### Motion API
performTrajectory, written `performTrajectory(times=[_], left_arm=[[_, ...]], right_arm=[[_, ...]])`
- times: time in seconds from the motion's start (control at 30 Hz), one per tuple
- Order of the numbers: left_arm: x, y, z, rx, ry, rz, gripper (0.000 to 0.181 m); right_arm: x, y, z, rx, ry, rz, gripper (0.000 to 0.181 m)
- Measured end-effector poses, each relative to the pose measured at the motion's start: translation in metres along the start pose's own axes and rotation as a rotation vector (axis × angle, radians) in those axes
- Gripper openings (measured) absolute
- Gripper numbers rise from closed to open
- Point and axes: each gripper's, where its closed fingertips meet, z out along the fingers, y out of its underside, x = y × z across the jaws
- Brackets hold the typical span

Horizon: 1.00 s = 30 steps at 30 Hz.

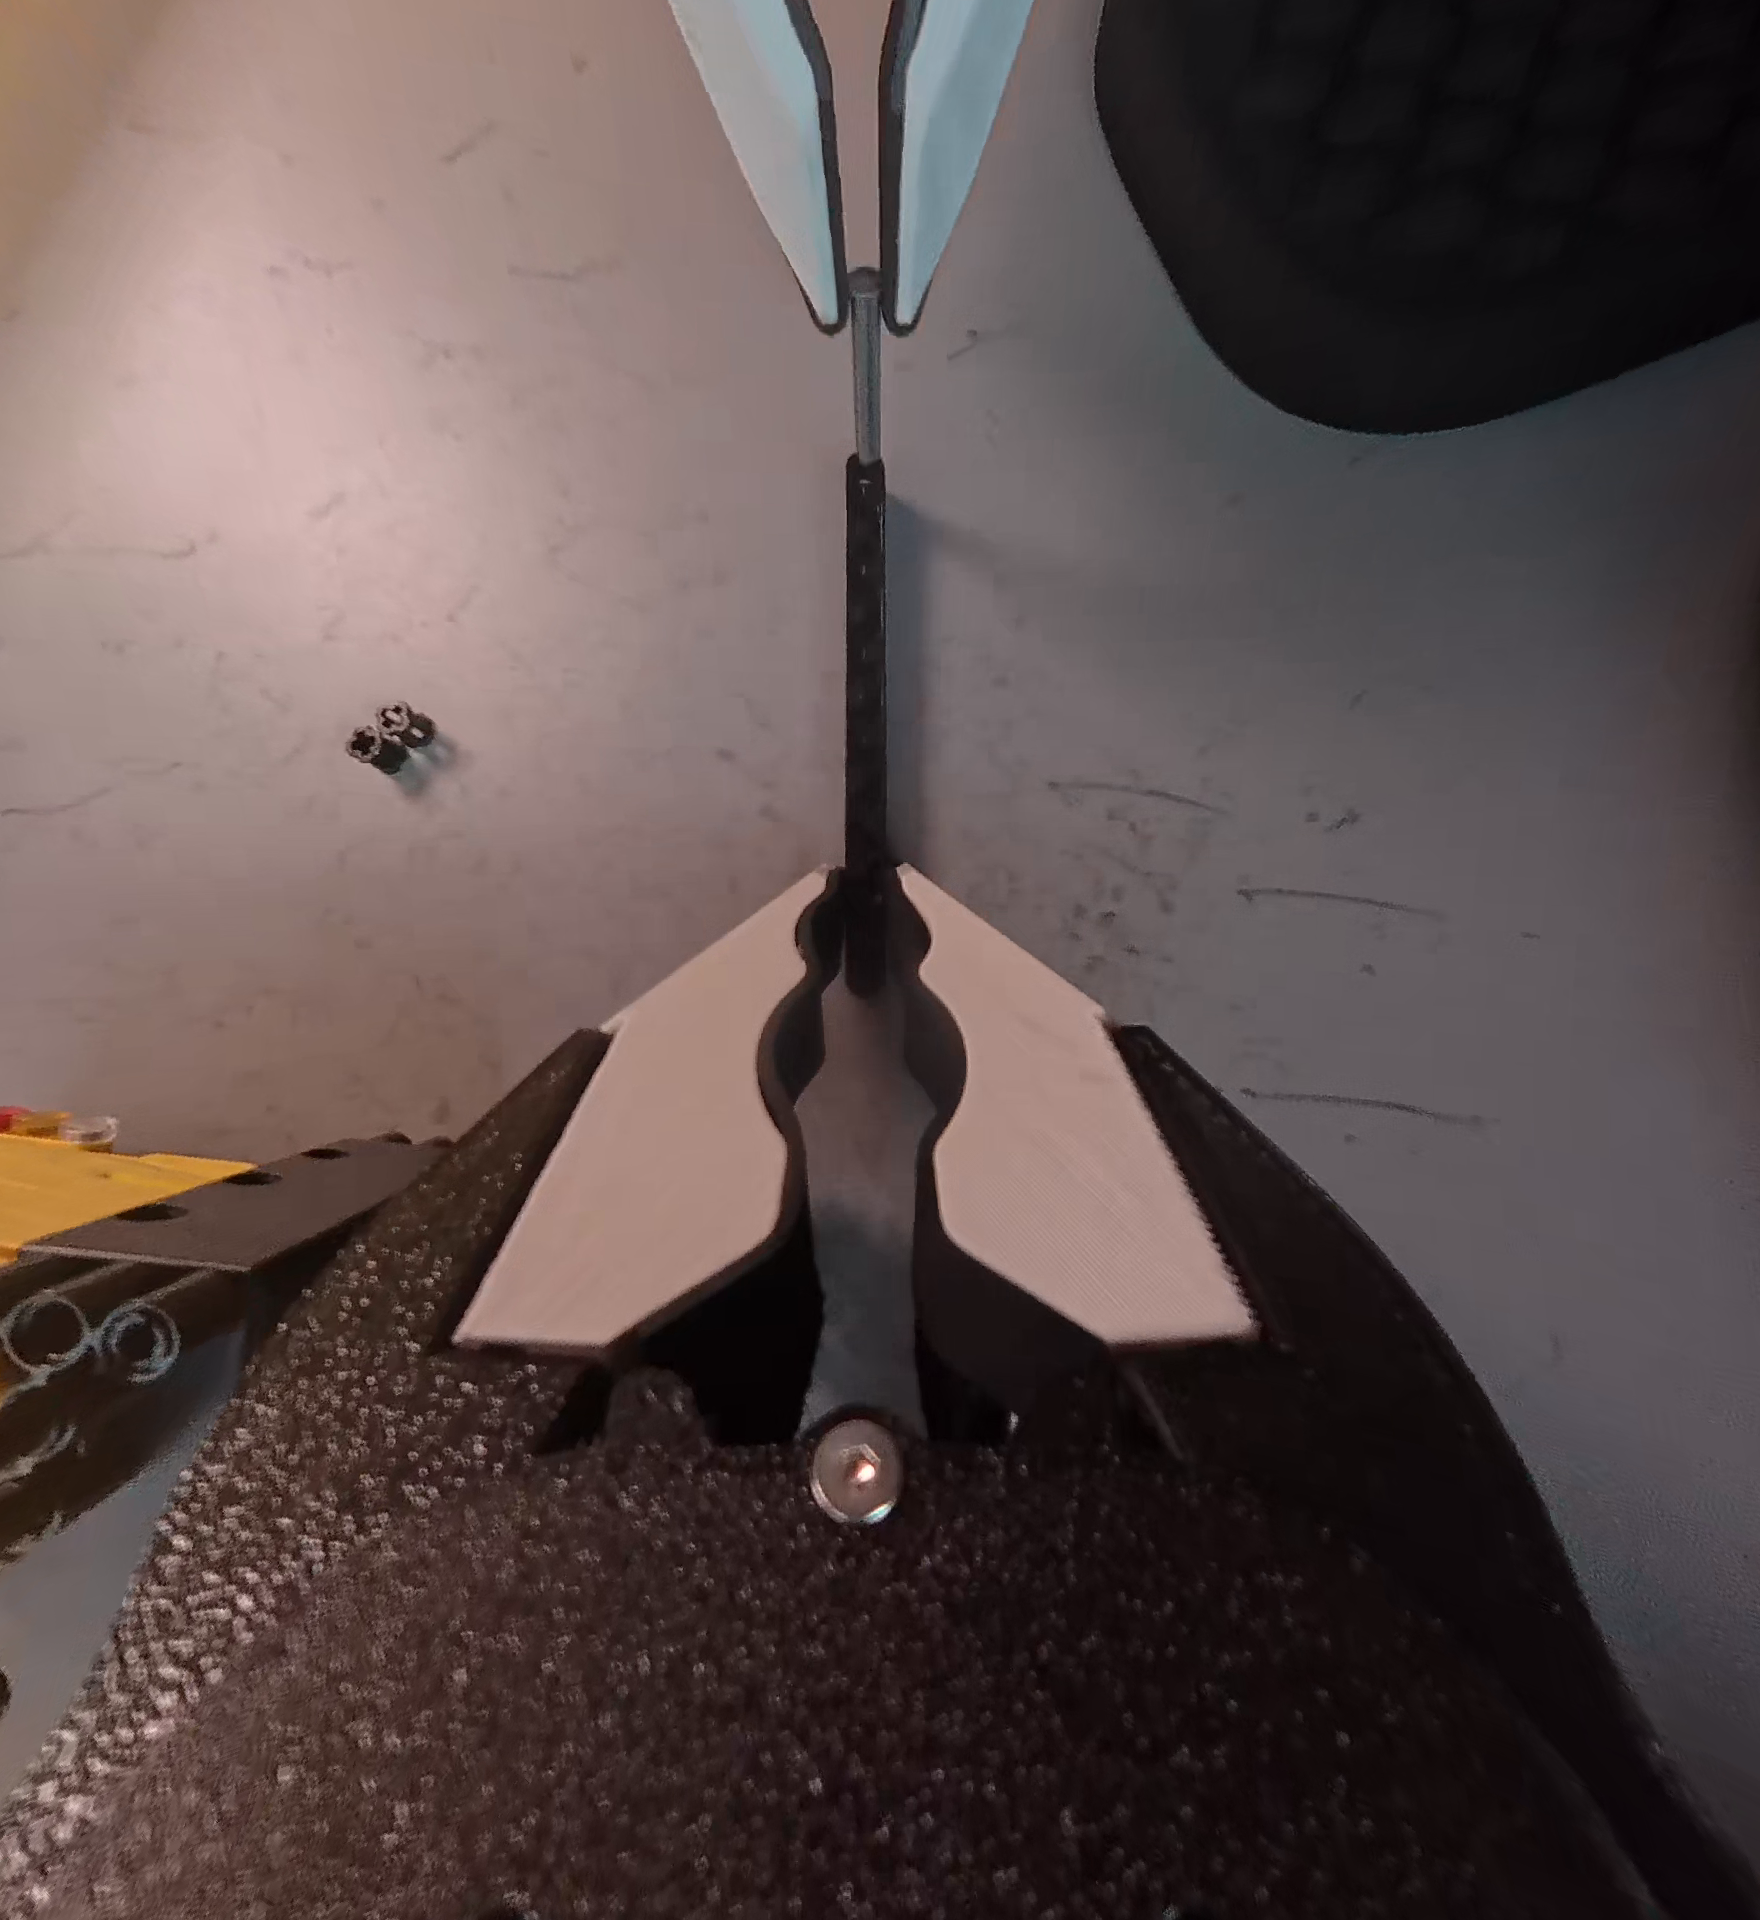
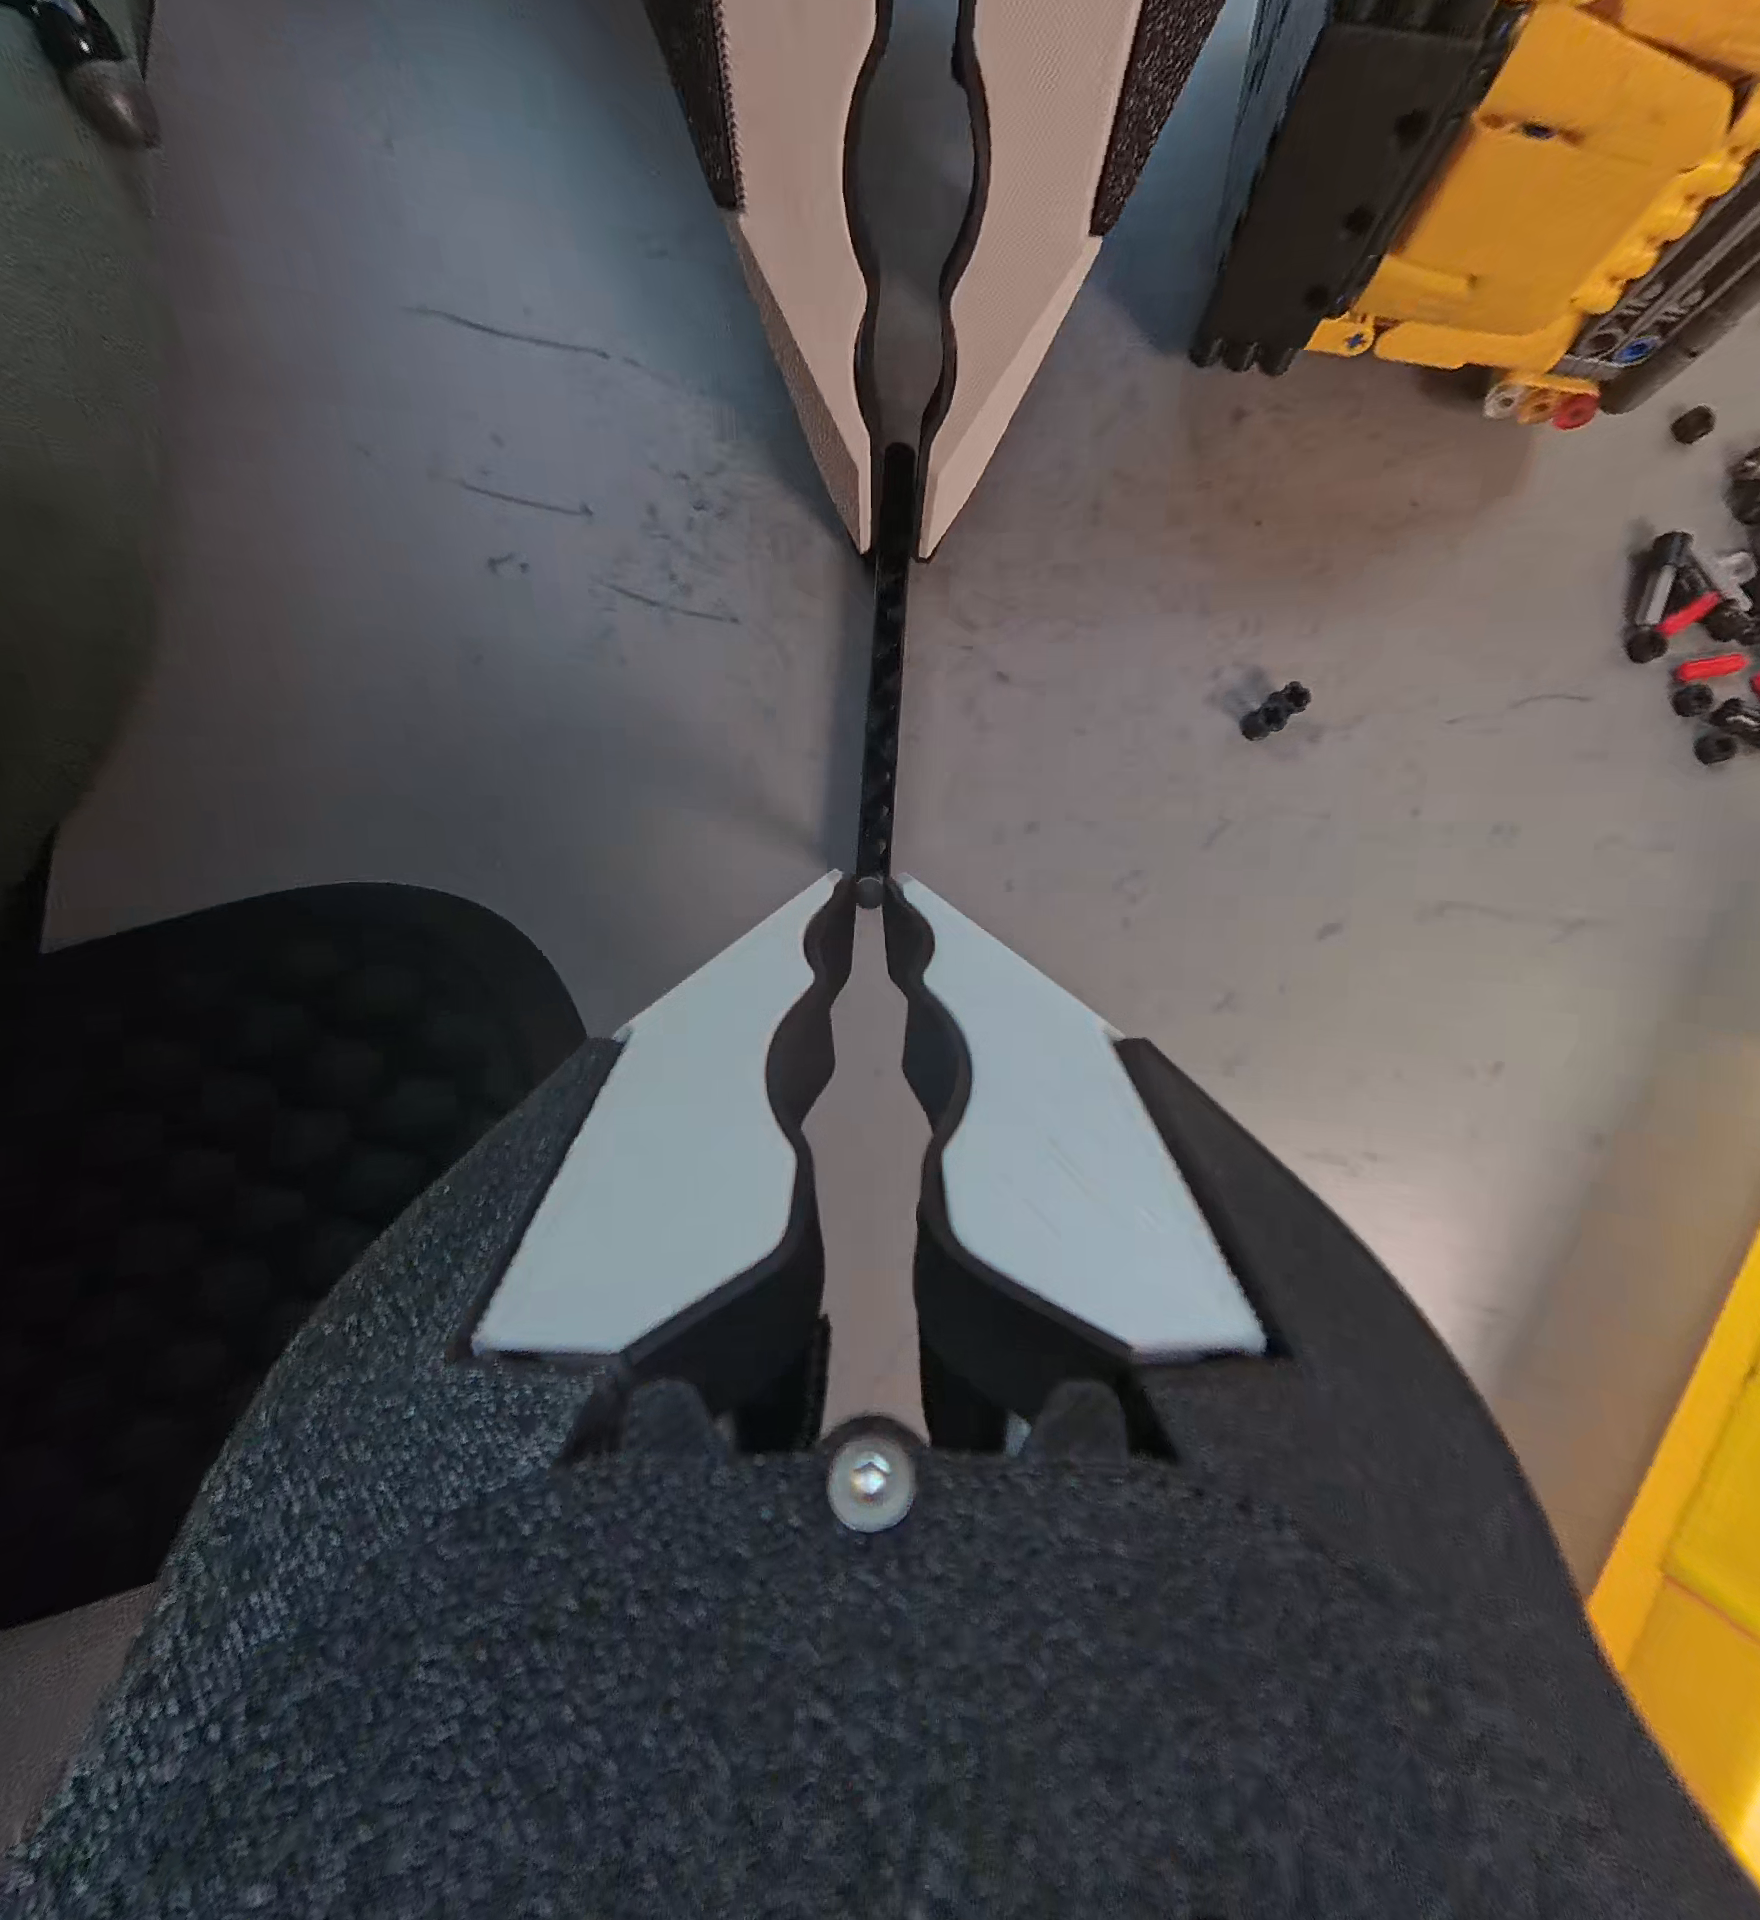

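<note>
My left gripper point(image 1: 865, 883) is clamped on the black, carbon-patterned end of a thin rod point(image 1: 865, 665), and my right gripper point(image 2: 868, 891) is pinched on the rod's other end, where a bare metal pin point(image 1: 865, 374) sticks out of the black sleeve. The two grippers point straight at each other, with the rod stretched between them above the scuffed grey table point(image 2: 1271, 987).

Taking the rod as the landmark: in the right wrist view a small black connector piece point(image 2: 1274, 712) lies alone on the table to its right, and farther right sits a loose heap of black and red pins point(image 2: 1759, 623). Beyond that heap stands a yellow and black brick-built model point(image 2: 1541, 177). A yellow container point(image 2: 1749, 1455) shows at the lower right edge; I cannot tell what is in it. Left of the rod is a black mesh chair seat point(image 2: 211, 1195).
</note>
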Motion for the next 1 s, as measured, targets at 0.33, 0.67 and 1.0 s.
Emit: performTrajectory(times=[0.33, 0.67, 1.0], left_arm=[[-0.003, -0.002, -0.001, 0.041, -0.01, -0.002, 0.006], [-0.009, -0.016, -0.02, 0.199, 0.016, -0.066, 0.006], [-0.013, -0.025, -0.04, 0.303, 0.074, -0.15, 0.006]], right_arm=[[-0.005, 0.002, 0.013, -0.158, -0.073, -0.073, 0.005], [0.009, -0.006, -0.003, -0.027, -0.001, -0.021, 0.019], [0.012, -0.033, -0.023, 0.203, 0.34, -0.235, 0.03]])
